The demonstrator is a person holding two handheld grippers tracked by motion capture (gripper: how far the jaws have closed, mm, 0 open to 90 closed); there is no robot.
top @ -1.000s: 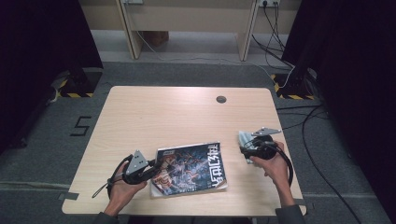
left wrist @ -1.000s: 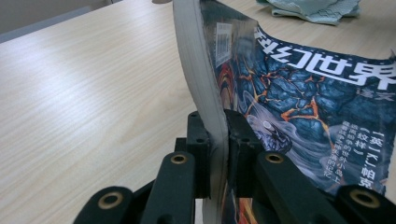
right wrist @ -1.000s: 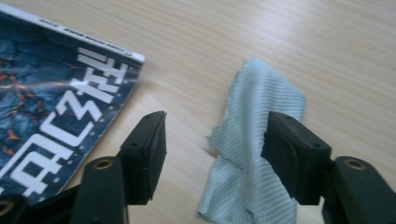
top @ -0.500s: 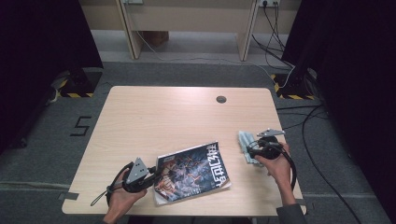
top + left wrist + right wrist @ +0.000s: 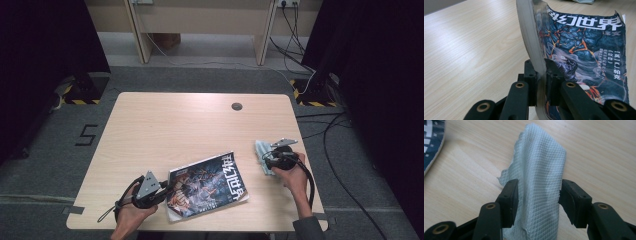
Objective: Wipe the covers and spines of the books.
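Observation:
A magazine (image 5: pixel 210 185) with a dark blue cover lies near the table's front edge. My left gripper (image 5: pixel 162 192) is shut on its left edge. In the left gripper view the jaws (image 5: pixel 540 72) clamp that thick edge of the magazine (image 5: pixel 586 50) and hold it raised off the wood. A pale blue waffle-weave cloth (image 5: pixel 261 150) lies at the right side. My right gripper (image 5: pixel 268 161) points down over it. In the right gripper view the cloth (image 5: pixel 541 167) runs between the jaws (image 5: pixel 537 188), which have just been closing and now reach its side edges.
The light wooden table (image 5: pixel 175 125) has a round cable hole (image 5: pixel 236 106) near its far edge. A corner of the magazine (image 5: pixel 431 140) shows left of the cloth. Cables trail over the grey floor at the right.
The right gripper has sunk a little onto the cloth. The left gripper keeps its hold on the magazine, which has turned slightly on the table.

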